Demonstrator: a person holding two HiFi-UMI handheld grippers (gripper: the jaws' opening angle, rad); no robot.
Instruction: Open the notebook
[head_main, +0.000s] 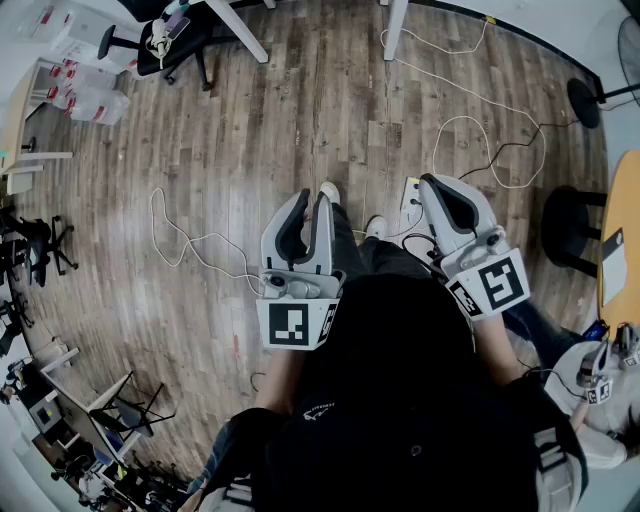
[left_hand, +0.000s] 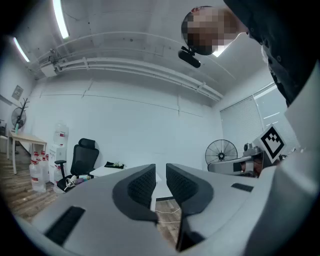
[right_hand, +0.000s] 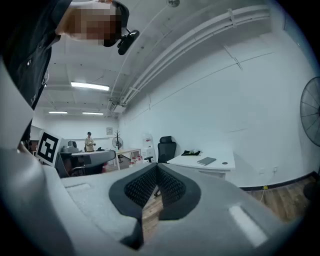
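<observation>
Held low before the body, the left gripper (head_main: 312, 200) points forward, jaws slightly apart and empty; the right gripper (head_main: 428, 185) has its jaws together, empty.

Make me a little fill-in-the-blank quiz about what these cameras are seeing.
1. The floor under the person is made of ____.
2. In the right gripper view, the notebook lies flat on a white ____.
3. The left gripper has its jaws slightly apart, while the right gripper has its jaws ____; neither holds anything.
4. The office chair behind that notebook is coloured ____.

Missing words: wood; table; shut; black.
</observation>
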